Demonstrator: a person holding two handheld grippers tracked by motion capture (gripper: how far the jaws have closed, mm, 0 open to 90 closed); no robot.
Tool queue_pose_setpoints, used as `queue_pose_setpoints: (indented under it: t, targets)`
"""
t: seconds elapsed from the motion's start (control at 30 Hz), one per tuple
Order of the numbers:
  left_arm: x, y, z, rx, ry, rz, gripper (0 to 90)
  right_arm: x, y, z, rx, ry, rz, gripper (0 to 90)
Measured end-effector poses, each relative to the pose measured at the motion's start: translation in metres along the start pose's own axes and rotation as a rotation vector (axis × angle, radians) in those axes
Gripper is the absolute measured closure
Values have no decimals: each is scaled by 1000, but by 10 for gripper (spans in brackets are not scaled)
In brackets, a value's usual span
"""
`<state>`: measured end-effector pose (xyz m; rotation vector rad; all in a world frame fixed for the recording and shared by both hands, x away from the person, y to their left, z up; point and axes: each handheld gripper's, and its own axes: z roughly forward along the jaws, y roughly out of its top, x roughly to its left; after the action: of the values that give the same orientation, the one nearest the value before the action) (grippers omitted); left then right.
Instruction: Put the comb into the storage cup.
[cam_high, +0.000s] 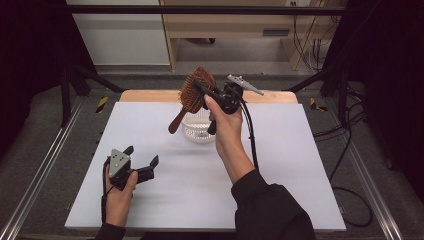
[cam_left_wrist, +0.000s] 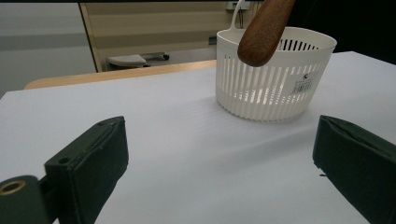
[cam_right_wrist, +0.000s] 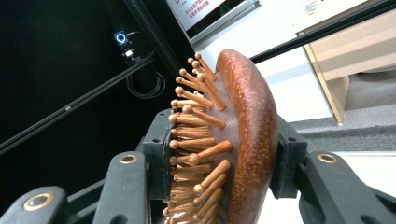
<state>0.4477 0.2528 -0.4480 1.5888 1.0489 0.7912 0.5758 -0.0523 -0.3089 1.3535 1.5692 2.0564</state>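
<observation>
Right gripper (cam_high: 200, 90) raised above the far middle of the table (cam_high: 300, 200), jaws pinching the head of a wooden hairbrush (cam_high: 192, 95). In the right gripper view one pad presses on the bristle side, the other on the smooth rounded back of the hairbrush (cam_right_wrist: 243, 130), head clamped between them, bristle pins (cam_right_wrist: 196, 140) sticking out toward the left jaw. In the high view the brush hangs tilted, head up at the jaws, handle slanting down and to the left, its tip just above the rim of a white slotted basket (cam_high: 198, 129). In the left gripper view the handle end of the brush (cam_left_wrist: 264, 30) hovers over the near rim of the basket (cam_left_wrist: 271, 79), not clearly touching it. The basket stands upright on the white table surface, directly below the right gripper. Left gripper (cam_high: 142, 162) low at the near left of the table, jaws spread wide, nothing between them, well apart from basket and brush. Left hand (cam_high: 120, 192) wraps its grip; right hand (cam_high: 225, 127) holds the other gripper up.
</observation>
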Motion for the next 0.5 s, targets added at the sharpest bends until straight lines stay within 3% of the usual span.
queue_pose_setpoints:
  t: [0.5]
  targets:
    - [1,0,-1,-5,5,-3,36,0,15,-3,-37,-11,-9,518]
